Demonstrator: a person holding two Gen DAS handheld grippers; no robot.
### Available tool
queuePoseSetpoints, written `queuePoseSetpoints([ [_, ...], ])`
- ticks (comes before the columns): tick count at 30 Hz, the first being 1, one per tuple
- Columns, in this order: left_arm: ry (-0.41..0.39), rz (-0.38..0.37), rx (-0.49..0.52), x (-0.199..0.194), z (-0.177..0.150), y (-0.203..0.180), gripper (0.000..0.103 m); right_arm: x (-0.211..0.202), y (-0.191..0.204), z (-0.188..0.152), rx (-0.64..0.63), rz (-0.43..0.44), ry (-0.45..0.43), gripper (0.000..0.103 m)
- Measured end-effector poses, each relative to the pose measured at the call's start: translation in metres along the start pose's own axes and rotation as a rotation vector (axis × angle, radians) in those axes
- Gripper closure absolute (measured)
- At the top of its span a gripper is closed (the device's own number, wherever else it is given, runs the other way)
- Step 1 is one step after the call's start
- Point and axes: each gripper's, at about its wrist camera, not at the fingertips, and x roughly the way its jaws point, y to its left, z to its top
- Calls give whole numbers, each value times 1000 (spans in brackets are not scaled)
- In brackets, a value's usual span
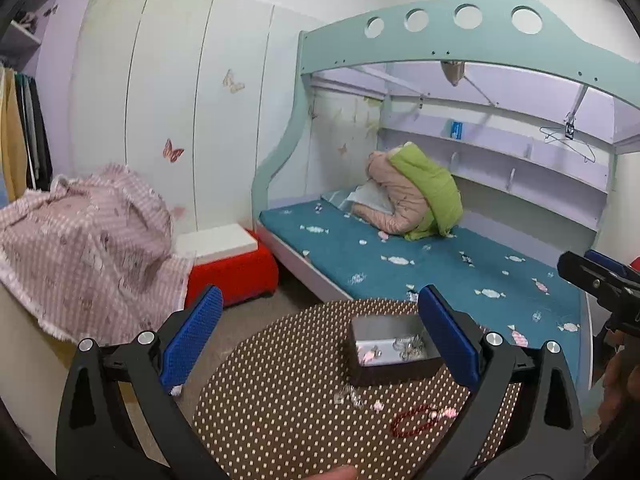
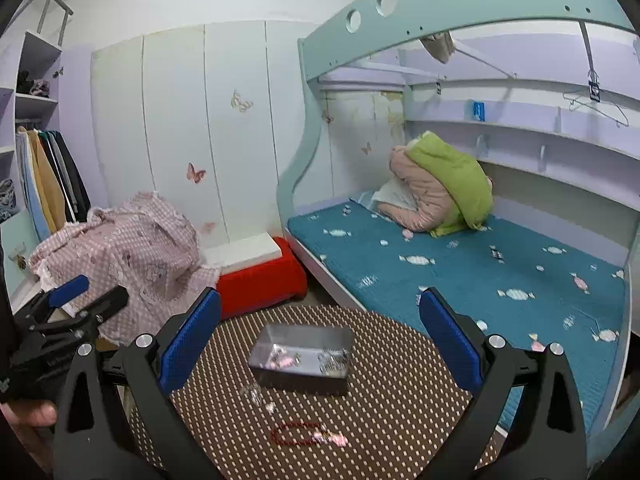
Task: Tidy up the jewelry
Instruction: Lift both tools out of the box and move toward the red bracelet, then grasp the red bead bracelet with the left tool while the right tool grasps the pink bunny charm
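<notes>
A small dark box [image 1: 390,350] [image 2: 304,360] with silver and pink jewelry inside sits on a round brown dotted table [image 1: 280,400] [image 2: 400,392]. In front of the box lie a clear silver piece [image 1: 352,396] [image 2: 252,394] and a red bead bracelet [image 1: 420,420] [image 2: 304,434] with a pink charm. My left gripper [image 1: 320,344] hovers open above the table, its right finger close to the box. My right gripper [image 2: 320,344] is open too, held above the box, empty. Each gripper shows at the edge of the other's view.
A bunk bed with a teal mattress [image 2: 480,272] and a folded pink and green quilt [image 2: 440,188] stands behind the table. A red stool [image 2: 260,280] with a white top and a pink checked cloth [image 2: 132,248] lie to the left, before white wardrobe doors.
</notes>
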Motion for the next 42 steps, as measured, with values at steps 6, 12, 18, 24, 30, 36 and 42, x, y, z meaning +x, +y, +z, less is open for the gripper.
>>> queuePoseSetpoints([
  [6,51,11,-12,4,-24,9,5,8,-9,-20,25,-4,61,7],
  [12,91,13,-5,11,-40,11,5,22,-13,-37,17,-10,119,7],
  [18,142,-1,17,25,-58,5,5,51,-28,-74,-3,-21,251,7],
  [24,227,-54,44,51,-84,-9,5,86,-35,-120,-53,-17,413,7],
  [30,339,-120,92,91,-115,-36,5,101,-36,-136,-62,0,473,7],
  [36,450,-133,137,135,-145,-61,5,110,-42,-144,-53,-6,503,7],
  [42,545,-137,185,165,-170,-79,13,119,-47,-153,-68,-2,539,7],
])
